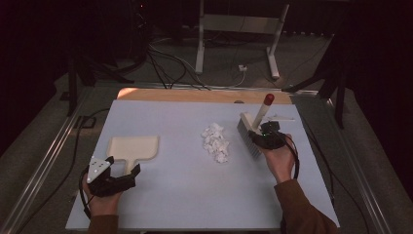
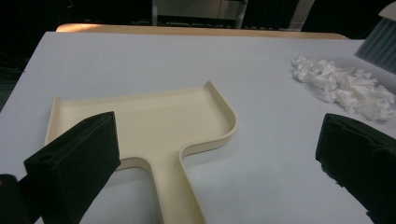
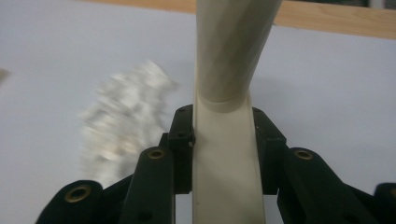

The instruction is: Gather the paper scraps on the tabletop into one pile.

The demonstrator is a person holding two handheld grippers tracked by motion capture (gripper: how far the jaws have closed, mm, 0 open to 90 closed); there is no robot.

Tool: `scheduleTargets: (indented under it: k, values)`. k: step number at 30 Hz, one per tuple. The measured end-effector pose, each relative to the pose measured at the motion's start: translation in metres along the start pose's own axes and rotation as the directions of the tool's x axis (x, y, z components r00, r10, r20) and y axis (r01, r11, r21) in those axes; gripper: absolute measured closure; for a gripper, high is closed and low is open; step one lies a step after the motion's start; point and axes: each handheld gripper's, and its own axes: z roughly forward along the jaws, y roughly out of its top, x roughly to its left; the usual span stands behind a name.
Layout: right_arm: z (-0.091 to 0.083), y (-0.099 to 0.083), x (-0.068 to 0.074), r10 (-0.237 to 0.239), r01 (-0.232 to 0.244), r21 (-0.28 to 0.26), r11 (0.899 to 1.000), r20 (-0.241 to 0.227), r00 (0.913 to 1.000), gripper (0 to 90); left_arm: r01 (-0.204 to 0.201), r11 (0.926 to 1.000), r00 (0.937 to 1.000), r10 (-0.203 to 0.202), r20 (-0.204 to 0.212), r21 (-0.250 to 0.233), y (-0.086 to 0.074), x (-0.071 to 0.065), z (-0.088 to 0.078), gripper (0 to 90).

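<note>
A cream dustpan [image 1: 132,148] [image 2: 140,122] lies flat at the table's left, its handle pointing toward me. My left gripper [image 1: 122,167] [image 2: 219,154] hovers open over that handle, one jaw on each side and neither touching it. A heap of white paper scraps [image 1: 215,142] [image 2: 344,86] [image 3: 123,116] sits mid-table. To its right, my right gripper [image 1: 258,135] [image 3: 224,140] is shut on a cream hand brush [image 1: 253,127] [image 3: 229,93] with a red-capped handle and grey bristles [image 2: 380,42]. The bristles rest on the table just right of the heap.
The light table [image 1: 185,195] has a wooden strip [image 1: 195,95] along its far edge. A thin white object [image 1: 281,117] lies behind the brush. Cables and a metal stand [image 1: 238,39] are on the floor beyond.
</note>
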Motion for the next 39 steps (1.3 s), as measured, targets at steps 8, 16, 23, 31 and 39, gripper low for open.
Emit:
scheduleTargets:
  k: [8, 16, 23, 31, 39]
  values:
    - [-0.003, -0.017, -0.024, -0.078, 0.076, 0.047, 0.996, 0.047, 0.9958, 67.5, -0.001, 1.0000, 1.0000, 0.001, -0.003, 0.003, 0.000, 0.000, 0.000, 0.5]
    - [-0.004, -0.029, -0.039, -0.121, 0.119, 0.056, 0.991, 0.035, 0.9921, 67.5, 0.003, 1.0000, 0.9999, -0.003, -0.012, 0.006, -0.001, 0.002, 0.000, 0.5]
    - [-0.002, -0.032, -0.042, -0.147, 0.146, 0.032, 0.989, 0.030, 0.9887, 67.3, 0.004, 0.9997, 0.9992, -0.003, -0.041, 0.023, -0.002, 0.003, 0.002, 0.5]
    - [-0.002, -0.032, -0.046, -0.107, 0.106, 0.041, 0.994, 0.030, 0.9938, 67.2, -0.002, 0.9986, 0.9972, 0.006, -0.074, 0.054, -0.003, 0.005, 0.005, 0.6]
    - [-0.002, -0.032, -0.044, -0.103, 0.102, 0.045, 0.994, 0.029, 0.9942, 67.3, -0.010, 0.9944, 0.9955, 0.020, -0.093, 0.105, -0.006, 0.008, 0.009, 1.1]
